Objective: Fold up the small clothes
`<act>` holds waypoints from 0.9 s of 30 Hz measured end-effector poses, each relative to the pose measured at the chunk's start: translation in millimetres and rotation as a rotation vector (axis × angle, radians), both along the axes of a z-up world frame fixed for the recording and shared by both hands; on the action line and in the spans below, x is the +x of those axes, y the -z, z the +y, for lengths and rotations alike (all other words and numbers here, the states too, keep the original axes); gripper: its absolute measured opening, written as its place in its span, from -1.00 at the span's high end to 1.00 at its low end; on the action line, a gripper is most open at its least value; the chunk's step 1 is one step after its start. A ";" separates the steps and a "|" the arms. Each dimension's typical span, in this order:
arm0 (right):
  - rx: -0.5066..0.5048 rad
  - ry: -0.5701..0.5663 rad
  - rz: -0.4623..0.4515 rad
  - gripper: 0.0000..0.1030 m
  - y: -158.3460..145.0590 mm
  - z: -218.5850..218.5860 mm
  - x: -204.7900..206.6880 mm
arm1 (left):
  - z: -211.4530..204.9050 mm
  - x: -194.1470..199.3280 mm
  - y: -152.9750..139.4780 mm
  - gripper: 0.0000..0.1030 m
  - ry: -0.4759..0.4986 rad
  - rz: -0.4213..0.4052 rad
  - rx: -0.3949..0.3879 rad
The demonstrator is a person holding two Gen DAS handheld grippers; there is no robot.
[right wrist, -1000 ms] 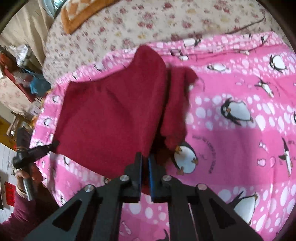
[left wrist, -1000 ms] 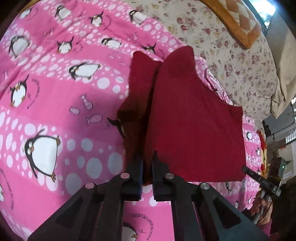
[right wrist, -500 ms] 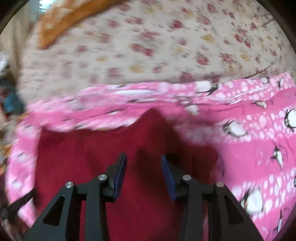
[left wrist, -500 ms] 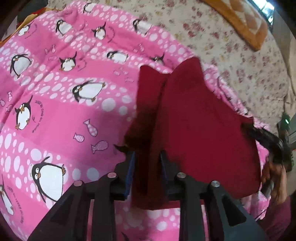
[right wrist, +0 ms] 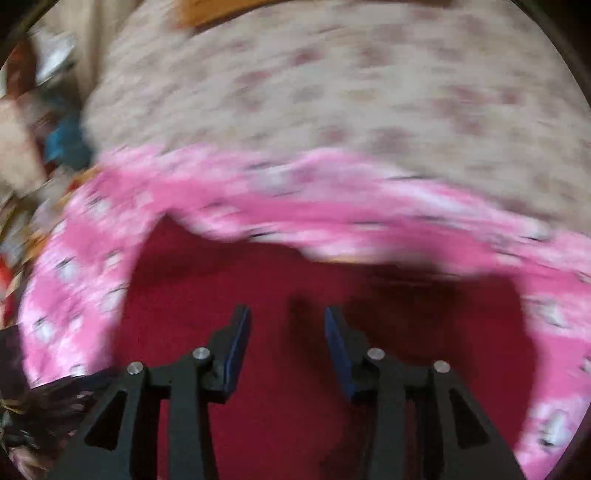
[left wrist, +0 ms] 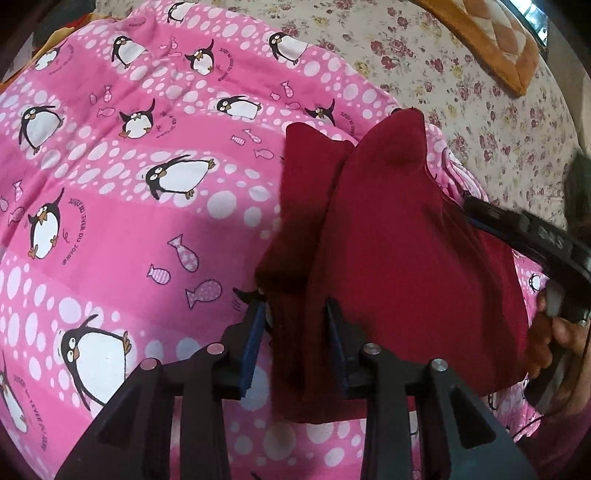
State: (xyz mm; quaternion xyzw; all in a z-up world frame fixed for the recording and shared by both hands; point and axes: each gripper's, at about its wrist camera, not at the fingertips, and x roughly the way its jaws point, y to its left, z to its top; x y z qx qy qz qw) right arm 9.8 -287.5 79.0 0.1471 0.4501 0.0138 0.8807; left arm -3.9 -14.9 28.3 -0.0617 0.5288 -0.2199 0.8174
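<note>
A dark red garment (left wrist: 399, 258) lies folded on the pink penguin blanket (left wrist: 129, 221). My left gripper (left wrist: 295, 314) is open, its jaws either side of the garment's near folded edge. My right gripper (right wrist: 286, 317) is open and empty, low over the red garment (right wrist: 258, 369); that view is blurred. The right gripper also shows in the left wrist view (left wrist: 517, 229), over the garment's right side.
A beige floral bedspread (left wrist: 461, 81) lies beyond the blanket, with an orange patterned cushion (left wrist: 491, 33) at the far right. Cluttered items (right wrist: 40, 122) show blurred at the left of the right wrist view.
Both grippers have opened and let go of the red garment, which now lies on the blanket. The right gripper has swung fast over the garment.
</note>
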 end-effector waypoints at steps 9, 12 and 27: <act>-0.028 -0.035 0.014 0.16 39.2 77.1 84.5 | 1.4 1.1 1.4 0.73 0.013 -0.011 -0.011; -0.004 0.005 0.056 0.13 58.2 73.8 103.0 | 2.8 2.0 1.2 0.73 0.010 -0.010 -0.018; -0.093 0.084 -0.003 -0.01 15.7 -4.5 -12.9 | 4.4 -1.1 0.4 0.72 0.001 0.000 -0.020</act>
